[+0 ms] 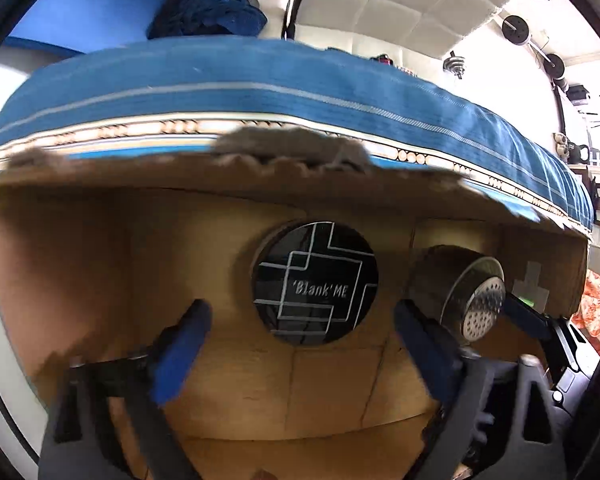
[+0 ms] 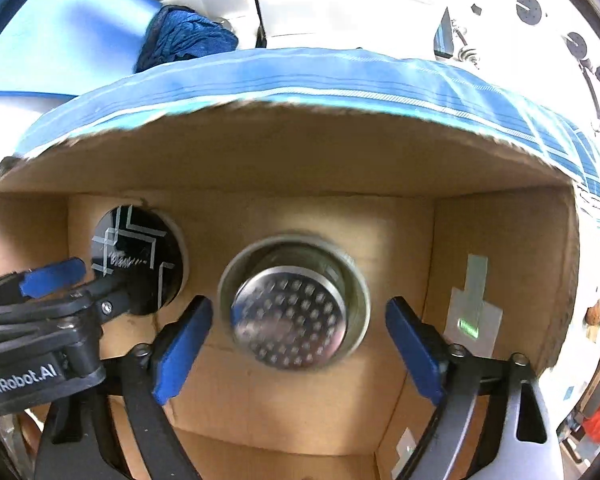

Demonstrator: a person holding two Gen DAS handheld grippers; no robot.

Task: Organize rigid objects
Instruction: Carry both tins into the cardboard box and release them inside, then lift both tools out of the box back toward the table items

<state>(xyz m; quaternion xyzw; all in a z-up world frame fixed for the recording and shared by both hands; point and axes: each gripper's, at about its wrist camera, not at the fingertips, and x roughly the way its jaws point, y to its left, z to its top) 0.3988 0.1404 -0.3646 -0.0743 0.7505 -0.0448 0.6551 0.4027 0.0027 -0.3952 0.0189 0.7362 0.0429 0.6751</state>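
Blue striped bedding (image 1: pixel 260 76) is running behind a cardboard box (image 1: pixel 80 260), and both grippers are hovering inside the box's open top. Its torn far rim is curving overhead, with side walls closing in left and right, so the open room is sitting over the box floor. Two objects are lying in there, count them: one black round disc (image 1: pixel 315 283) printed "Blank ME", and one metal cup (image 2: pixel 294 307) with a dimpled base facing the right camera. The left gripper (image 1: pixel 302 356) is holding its blue fingers (image 1: pixel 182 354) wide apart, the disc showing between them without touching. The right gripper (image 2: pixel 300 348) is likewise spread wide, its pads flanking the cup with clear gaps on both sides. Disc and cup are resting side by side, disc to the left, near each other but apart
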